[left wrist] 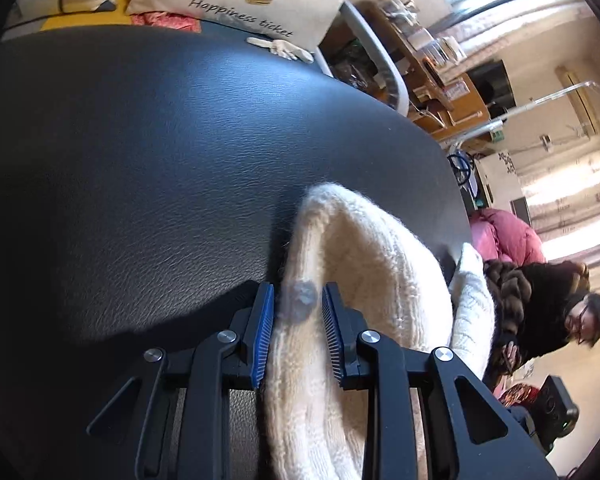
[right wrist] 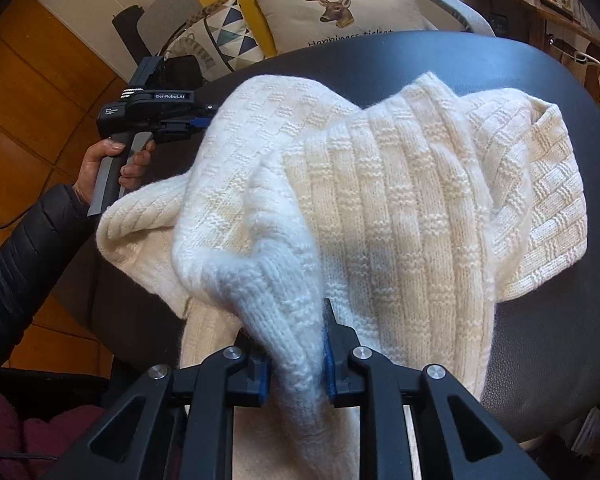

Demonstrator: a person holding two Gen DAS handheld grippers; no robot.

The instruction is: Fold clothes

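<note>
Left wrist view: our left gripper (left wrist: 298, 312) straddles the cream chunky-knit sweater's (left wrist: 364, 256) edge on the black leather-look table (left wrist: 140, 160), fingers slightly apart, not pinching. Right wrist view: our right gripper (right wrist: 296, 364) hugs a bunched sweater (right wrist: 400, 200) fold. We're mid-fold; next is probably laying it flat.

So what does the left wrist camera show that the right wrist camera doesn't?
Only the left wrist view shows a seated person in dark clothes, a pink jacket and the left gripper's fingers straddling a sweater edge.

Only the right wrist view shows the whole cream sweater heaped up, a hand holding the left gripper, and the right gripper on a fold.

Both show the dark table and the deer pillow.
</note>
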